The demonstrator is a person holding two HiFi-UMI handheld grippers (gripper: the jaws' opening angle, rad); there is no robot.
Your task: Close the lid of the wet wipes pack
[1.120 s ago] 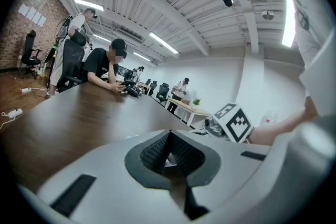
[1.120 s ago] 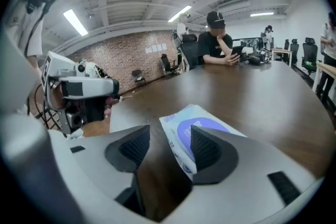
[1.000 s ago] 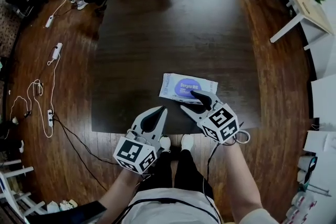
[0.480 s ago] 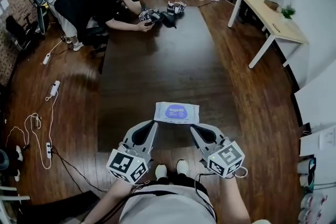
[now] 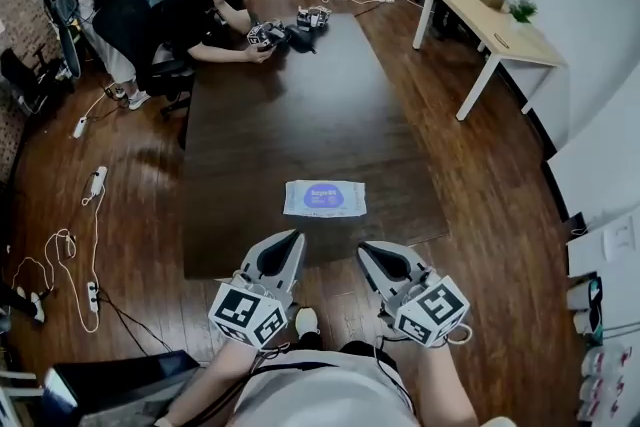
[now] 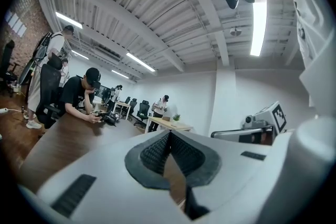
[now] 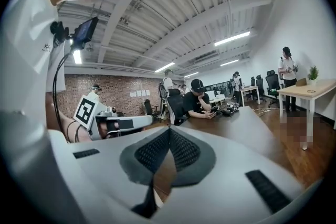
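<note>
Holds the left gripper out in front, pointing away from the body, with its ribbed pads pressed together at the tip and nothing caught between them. Holds the right gripper just beside it on the same heading, likewise closed flat and empty. Confirms this in both gripper views: dark pads meeting in a thin seam on the left gripper and on the right gripper, with only table and room beyond. Carries a marker cube at the back of each tool, the left cube and the right cube close to the person's body.

Finds the wet wipes pack lying flat on the dark table, near its closer edge, just beyond both tips and about midway between them, touched by neither. Shows the blue oval lid flat on the pack's top, closed as far as can be told from the head view.

Finds, at the far end of the table, a seated person in black bent over some dark devices. Places a light desk with a small plant off to the right, and power strips with cables on the wooden floor to the left.
</note>
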